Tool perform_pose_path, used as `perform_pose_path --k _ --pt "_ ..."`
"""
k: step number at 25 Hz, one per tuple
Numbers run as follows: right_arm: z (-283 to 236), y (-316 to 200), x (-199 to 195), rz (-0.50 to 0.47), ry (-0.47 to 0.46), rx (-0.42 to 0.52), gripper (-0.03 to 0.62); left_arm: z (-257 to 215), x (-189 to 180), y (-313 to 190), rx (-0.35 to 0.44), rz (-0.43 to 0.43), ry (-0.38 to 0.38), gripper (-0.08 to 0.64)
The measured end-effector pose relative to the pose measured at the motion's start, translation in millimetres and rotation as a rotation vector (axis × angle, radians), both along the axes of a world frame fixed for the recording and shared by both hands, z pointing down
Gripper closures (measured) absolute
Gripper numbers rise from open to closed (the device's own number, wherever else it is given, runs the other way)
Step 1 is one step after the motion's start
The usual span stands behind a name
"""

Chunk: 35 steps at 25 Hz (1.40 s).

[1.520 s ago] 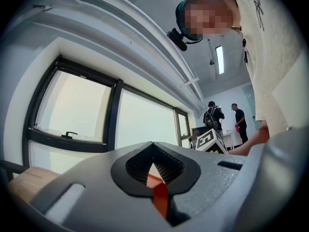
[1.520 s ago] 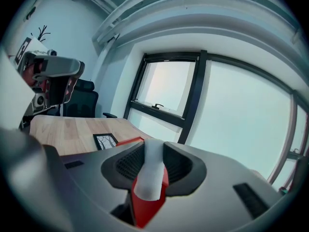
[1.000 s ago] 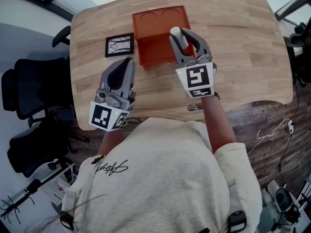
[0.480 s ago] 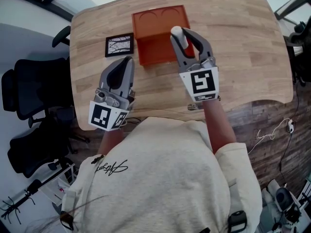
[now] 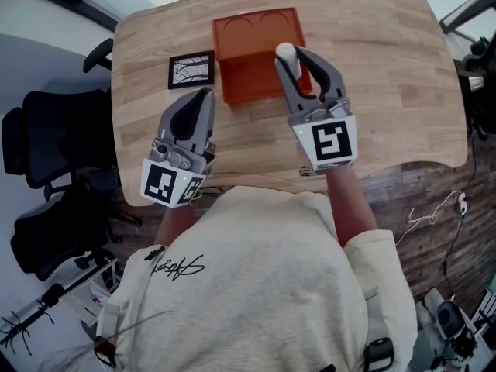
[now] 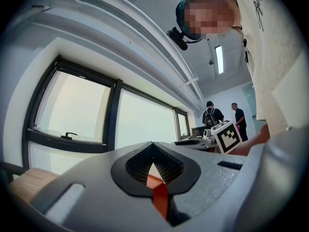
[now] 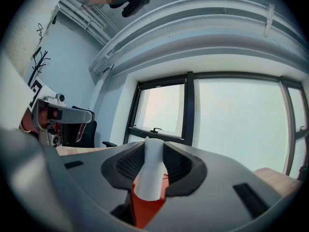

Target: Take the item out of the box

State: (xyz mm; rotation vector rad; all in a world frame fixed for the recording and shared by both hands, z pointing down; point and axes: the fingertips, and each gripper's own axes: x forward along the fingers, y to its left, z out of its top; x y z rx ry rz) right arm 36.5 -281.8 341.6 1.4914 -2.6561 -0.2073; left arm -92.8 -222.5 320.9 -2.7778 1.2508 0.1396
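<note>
The orange box (image 5: 246,43) sits open at the far middle of the wooden table (image 5: 387,76). My right gripper (image 5: 301,62) hovers over the box's front right corner, shut on a white cylindrical item (image 5: 287,59) that stands upright between its jaws. In the right gripper view the white item (image 7: 151,173) fills the gap between the dark pads (image 7: 126,166), with orange below it. My left gripper (image 5: 201,101) rests in front of the box's left corner, jaws together and empty. In the left gripper view only a sliver of orange box (image 6: 158,196) shows between its jaws.
A black-framed picture (image 5: 191,70) lies flat on the table left of the box. Black office chairs (image 5: 46,138) stand off the table's left edge. Cables (image 5: 434,211) lie on the wood floor at the right. Two people (image 6: 212,114) stand far off.
My right gripper has drawn back a little toward the person and to the right, with the white item in it. The left gripper has stayed in place.
</note>
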Motion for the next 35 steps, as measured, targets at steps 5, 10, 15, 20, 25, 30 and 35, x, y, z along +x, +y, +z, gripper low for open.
perform_pose_path --k 5,10,15,20,25,30,35 --pt "-6.2 6.2 1.3 -0.012 -0.025 0.023 0.468 1.5 1.1 -0.9 -0.002 -0.004 -0.005 0.557" --pt "-9.5 10.6 3.6 -0.018 -0.032 0.028 0.469 0.7 0.9 -1.6 -0.003 -0.007 -0.008 0.557" --pt "-11.3 17.7 4.9 -0.028 -0.058 0.034 0.469 1.9 1.2 -2.2 -0.005 -0.010 -0.009 0.557" --pt "-13.2 23.2 6.3 -0.035 -0.072 0.032 0.469 1.1 2.4 -3.2 -0.004 -0.013 -0.010 0.557" --pt "-17.2 28.7 7.5 -0.047 -0.097 0.041 0.469 1.8 2.9 -3.5 -0.007 -0.013 -0.016 0.557" --pt "-14.1 32.5 5.9 -0.052 -0.114 0.028 0.469 0.2 0.8 -3.3 -0.002 -0.020 -0.016 0.557" --pt "-13.9 36.6 6.3 -0.055 -0.115 0.032 0.469 0.7 0.8 -3.6 -0.002 -0.021 -0.016 0.557"
